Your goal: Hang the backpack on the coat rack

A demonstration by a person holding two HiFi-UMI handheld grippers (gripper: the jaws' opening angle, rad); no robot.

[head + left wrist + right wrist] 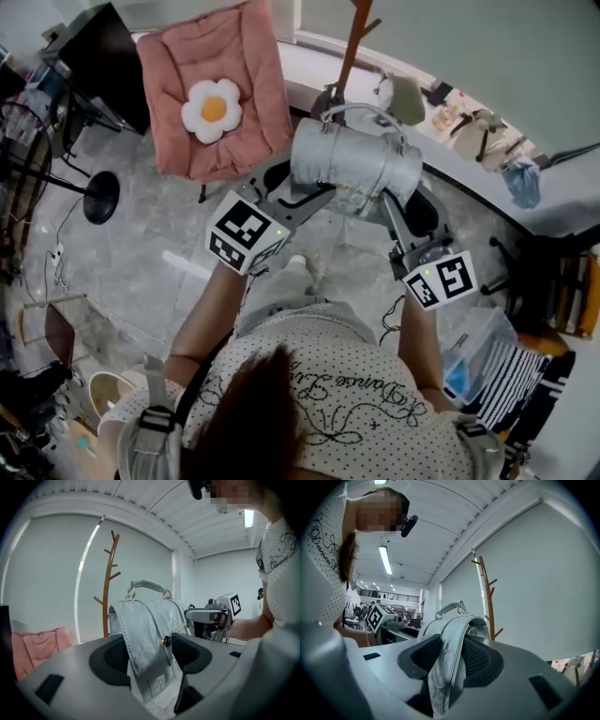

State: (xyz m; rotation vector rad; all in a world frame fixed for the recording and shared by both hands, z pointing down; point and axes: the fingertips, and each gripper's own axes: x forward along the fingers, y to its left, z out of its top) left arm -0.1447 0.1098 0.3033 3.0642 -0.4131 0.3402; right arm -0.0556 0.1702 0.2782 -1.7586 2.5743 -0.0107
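Grey backpack (352, 169) hangs off the floor between both grippers, just short of the wooden coat rack (354, 42). Left gripper (150, 656) is clamped on the front flap. Right gripper (449, 660) pinches a side fold. The shell looks light, soft and quilted, so it likely sags and may slip in the pads. Top handle (147, 585) is free and is probably the part to hook over a peg.
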